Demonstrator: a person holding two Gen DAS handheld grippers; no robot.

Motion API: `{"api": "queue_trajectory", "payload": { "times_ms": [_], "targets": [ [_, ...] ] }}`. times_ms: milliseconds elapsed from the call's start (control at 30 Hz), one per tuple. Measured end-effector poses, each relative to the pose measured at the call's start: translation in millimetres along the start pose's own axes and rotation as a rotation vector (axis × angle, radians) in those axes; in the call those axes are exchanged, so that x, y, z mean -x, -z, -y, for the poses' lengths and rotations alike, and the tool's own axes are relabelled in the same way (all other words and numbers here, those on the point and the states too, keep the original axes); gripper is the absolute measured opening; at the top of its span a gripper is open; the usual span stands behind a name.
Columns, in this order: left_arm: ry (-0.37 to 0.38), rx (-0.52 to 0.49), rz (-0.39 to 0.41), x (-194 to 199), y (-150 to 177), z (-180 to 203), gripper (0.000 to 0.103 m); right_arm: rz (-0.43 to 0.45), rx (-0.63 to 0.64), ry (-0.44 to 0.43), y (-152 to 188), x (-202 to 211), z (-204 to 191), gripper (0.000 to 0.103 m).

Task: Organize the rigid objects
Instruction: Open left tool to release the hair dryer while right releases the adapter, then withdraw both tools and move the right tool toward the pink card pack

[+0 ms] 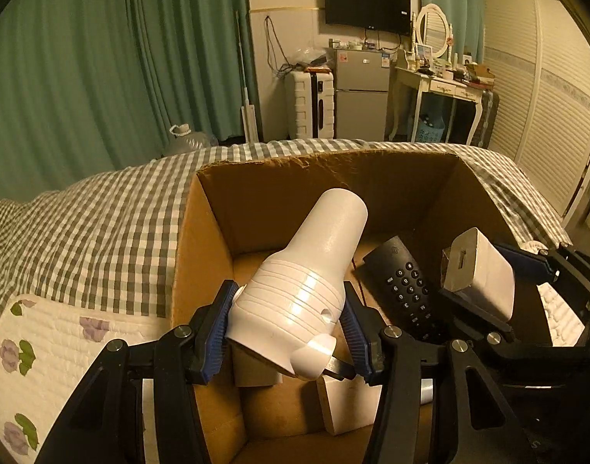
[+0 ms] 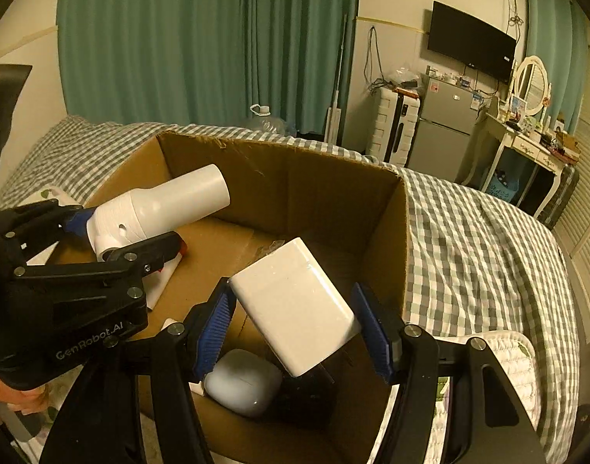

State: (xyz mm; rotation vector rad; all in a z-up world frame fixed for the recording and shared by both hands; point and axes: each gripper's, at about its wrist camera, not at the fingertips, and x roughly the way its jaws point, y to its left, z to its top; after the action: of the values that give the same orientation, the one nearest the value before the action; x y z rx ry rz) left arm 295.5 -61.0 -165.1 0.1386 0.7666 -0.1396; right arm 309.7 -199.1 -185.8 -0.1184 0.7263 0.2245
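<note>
My left gripper [image 1: 287,321] is shut on a white ribbed nozzle-shaped object [image 1: 306,270], held tilted over the open cardboard box [image 1: 202,270]; it also shows in the right wrist view [image 2: 159,208]. My right gripper [image 2: 295,332] is shut on a white rectangular charger block [image 2: 295,305], held over the box's right half; the block also shows in the left wrist view [image 1: 484,270]. Inside the box lie a black remote [image 1: 407,290], a white earbud case [image 2: 242,382] and small white pieces [image 1: 345,406].
The box [image 2: 395,232] stands on a bed with a green checked cover [image 2: 480,239] and a flowered quilt [image 1: 43,348]. Green curtains, a white suitcase [image 1: 310,104], a small fridge [image 1: 360,92] and a dressing table [image 1: 442,89] stand beyond the bed.
</note>
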Motion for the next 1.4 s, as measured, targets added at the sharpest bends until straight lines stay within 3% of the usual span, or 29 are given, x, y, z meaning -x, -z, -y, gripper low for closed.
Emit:
{"api": "queue_trajectory", "payload": {
  "times_ms": [167,233,267,700,1033,1400],
  "targets": [
    [0.018,0.057,-0.037,2,-6,-9,0.055,-0.002,-0.042,-0.038,-2,10,2,0.068],
    [0.055,0.095,-0.013,13,-9,-15,0.056,0.021,-0.071,-0.038,-2,19,5,0.081],
    [0.063,0.106,0.000,19,-11,-17,0.056,0.034,-0.080,-0.041,-3,24,7,0.083],
    [0.037,0.148,0.178,120,-35,-38,0.059,0.195,-0.150,-0.031,-31,119,13,0.089],
    [0.010,0.175,0.198,171,-9,-45,0.059,0.242,-0.134,-0.040,-22,185,1,0.094],
    [0.013,0.260,0.145,180,40,-53,0.059,0.196,-0.136,-0.051,24,210,-9,0.094]
  ]
}}
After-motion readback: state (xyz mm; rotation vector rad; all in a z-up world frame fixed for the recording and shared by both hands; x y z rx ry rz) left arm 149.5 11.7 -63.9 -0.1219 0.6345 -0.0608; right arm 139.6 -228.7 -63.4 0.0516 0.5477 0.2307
